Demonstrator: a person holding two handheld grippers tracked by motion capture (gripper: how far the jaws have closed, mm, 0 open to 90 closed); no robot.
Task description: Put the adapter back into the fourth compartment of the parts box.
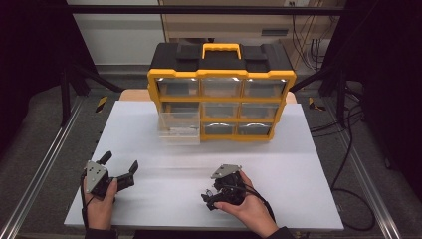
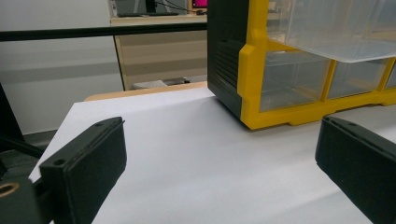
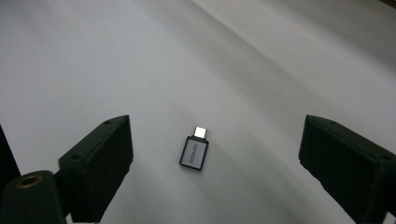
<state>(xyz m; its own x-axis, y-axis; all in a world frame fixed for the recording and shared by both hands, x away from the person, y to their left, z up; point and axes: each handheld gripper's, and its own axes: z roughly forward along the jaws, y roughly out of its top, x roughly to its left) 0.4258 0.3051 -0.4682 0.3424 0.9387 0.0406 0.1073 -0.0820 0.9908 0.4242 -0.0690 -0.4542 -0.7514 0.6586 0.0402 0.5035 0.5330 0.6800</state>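
Your left gripper (image 1: 121,170) sits at the lower left of the high view, jaws spread wide with nothing between them, just bare white table (image 2: 196,154) ahead. It looks parked there on purpose, aimed toward the organizer so it's out of the way but ready to steady something.

Moving right to the upper middle of the high view, the yellow and black drawer organizer (image 1: 221,89) stands at the far side of the table with one clear drawer (image 1: 178,128) at its lower left pulled out toward you. My guess is that's left hanging open to take the part.

Lower right of centre, your right gripper (image 1: 209,198) tips down at the table. In the right gripper view, the small grey USB adapter (image 3: 195,150) lies flat on the white surface, in the lower middle of the frame, right between the two jaws but touching neither. Those jaws stand well apart and hold nothing yet. You've straddled it nicely, so closing straight in should catch its long sides.
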